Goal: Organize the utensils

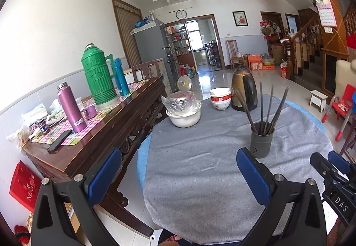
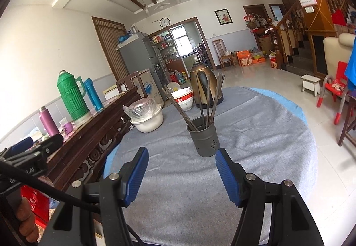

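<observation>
A dark grey perforated utensil holder (image 1: 261,140) stands upright on the round table's grey cloth (image 1: 200,168), with several dark chopsticks (image 1: 269,108) fanned out of it. In the right wrist view the holder (image 2: 204,138) and chopsticks (image 2: 208,99) sit just ahead of my right gripper (image 2: 181,168), which is open and empty. My left gripper (image 1: 178,168) is open wide and empty, held over the table's near left part, with the holder ahead to its right. The right gripper (image 1: 333,168) shows at the left wrist view's right edge.
Behind the holder stand a bronze kettle (image 1: 243,90), stacked bowls (image 1: 220,98) and a white basin with a wrapped pot (image 1: 183,110). A wooden sideboard (image 1: 100,132) at the left carries a green thermos (image 1: 98,76), flasks and a phone. Red chair (image 1: 343,103) at right.
</observation>
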Action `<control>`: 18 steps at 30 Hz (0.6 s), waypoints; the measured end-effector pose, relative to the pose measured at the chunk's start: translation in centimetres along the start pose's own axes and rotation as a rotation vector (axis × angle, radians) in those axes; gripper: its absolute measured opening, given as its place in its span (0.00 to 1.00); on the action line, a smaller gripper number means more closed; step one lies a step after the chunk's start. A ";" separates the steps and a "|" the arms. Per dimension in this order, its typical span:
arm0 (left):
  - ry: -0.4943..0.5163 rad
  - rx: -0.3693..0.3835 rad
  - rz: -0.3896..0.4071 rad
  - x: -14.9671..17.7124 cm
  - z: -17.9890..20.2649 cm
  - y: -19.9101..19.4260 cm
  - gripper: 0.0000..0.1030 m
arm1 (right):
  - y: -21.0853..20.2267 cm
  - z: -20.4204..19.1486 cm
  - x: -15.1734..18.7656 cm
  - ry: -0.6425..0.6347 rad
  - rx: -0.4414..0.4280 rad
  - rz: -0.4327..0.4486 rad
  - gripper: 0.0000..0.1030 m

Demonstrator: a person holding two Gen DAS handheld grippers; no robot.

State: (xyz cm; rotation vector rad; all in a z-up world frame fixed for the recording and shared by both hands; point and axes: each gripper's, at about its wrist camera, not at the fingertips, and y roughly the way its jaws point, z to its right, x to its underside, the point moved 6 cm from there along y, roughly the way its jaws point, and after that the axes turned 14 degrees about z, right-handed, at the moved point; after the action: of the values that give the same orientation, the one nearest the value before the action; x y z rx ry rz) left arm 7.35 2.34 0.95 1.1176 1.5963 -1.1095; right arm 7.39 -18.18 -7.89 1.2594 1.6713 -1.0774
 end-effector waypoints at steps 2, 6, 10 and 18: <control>-0.006 -0.002 0.000 0.0 -0.2 0.0 1.00 | -0.2 -0.3 -0.1 -0.010 0.000 0.004 0.65; -0.003 -0.004 0.001 0.0 -0.3 0.0 1.00 | -0.5 -0.3 -0.3 -0.018 0.004 0.005 0.65; 0.003 -0.002 0.006 0.1 -0.3 0.0 1.00 | -0.6 -0.4 -0.4 -0.027 0.007 0.013 0.65; 0.001 -0.001 0.005 0.2 -0.3 -0.1 1.00 | -0.8 -0.5 -0.5 -0.024 0.004 0.017 0.65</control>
State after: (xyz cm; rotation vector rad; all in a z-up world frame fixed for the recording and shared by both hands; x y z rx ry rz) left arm 7.22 2.66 0.87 1.1209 1.5935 -1.1052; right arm 6.67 -18.05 -7.12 1.2573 1.6384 -1.0819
